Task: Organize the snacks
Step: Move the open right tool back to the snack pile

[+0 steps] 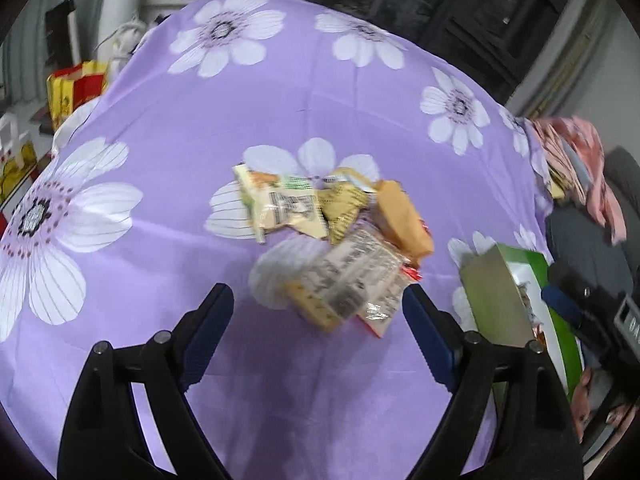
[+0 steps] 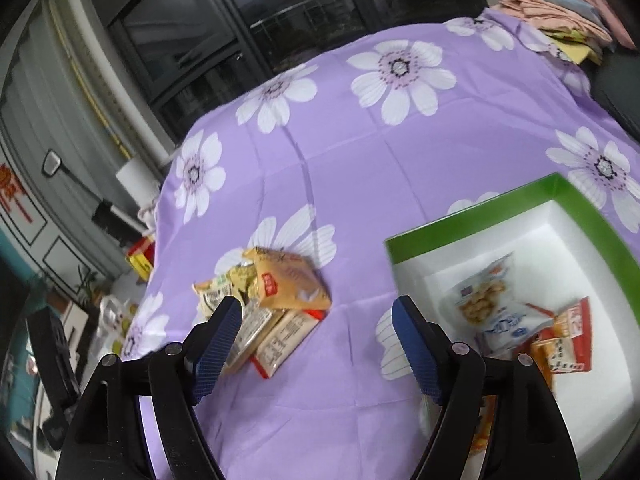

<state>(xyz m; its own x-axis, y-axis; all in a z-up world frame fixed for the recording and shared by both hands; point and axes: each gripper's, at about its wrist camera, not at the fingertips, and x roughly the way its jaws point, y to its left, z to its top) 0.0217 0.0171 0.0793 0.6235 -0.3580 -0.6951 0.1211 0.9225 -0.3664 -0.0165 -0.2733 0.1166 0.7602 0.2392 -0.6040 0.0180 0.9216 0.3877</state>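
A pile of snack packets point(image 1: 336, 240) lies on the purple flowered cloth point(image 1: 160, 160); an orange packet point(image 1: 404, 216) sits on its right side. My left gripper point(image 1: 318, 308) is open and empty, just short of the pile's near edge. In the right wrist view the same pile point(image 2: 272, 304) lies left of centre, topped by the orange packet point(image 2: 292, 280). My right gripper point(image 2: 316, 320) is open and empty, above the cloth between the pile and a green box point(image 2: 472, 216). The box holds a blue and white packet point(image 2: 496, 308) and red and orange packets point(image 2: 568, 340).
The green box also shows at the right in the left wrist view point(image 1: 520, 280). Folded pink cloths point(image 2: 560, 8) lie at the table's far right corner. A red and yellow bag point(image 1: 76, 88) stands beyond the left edge. Dark windows are behind the table.
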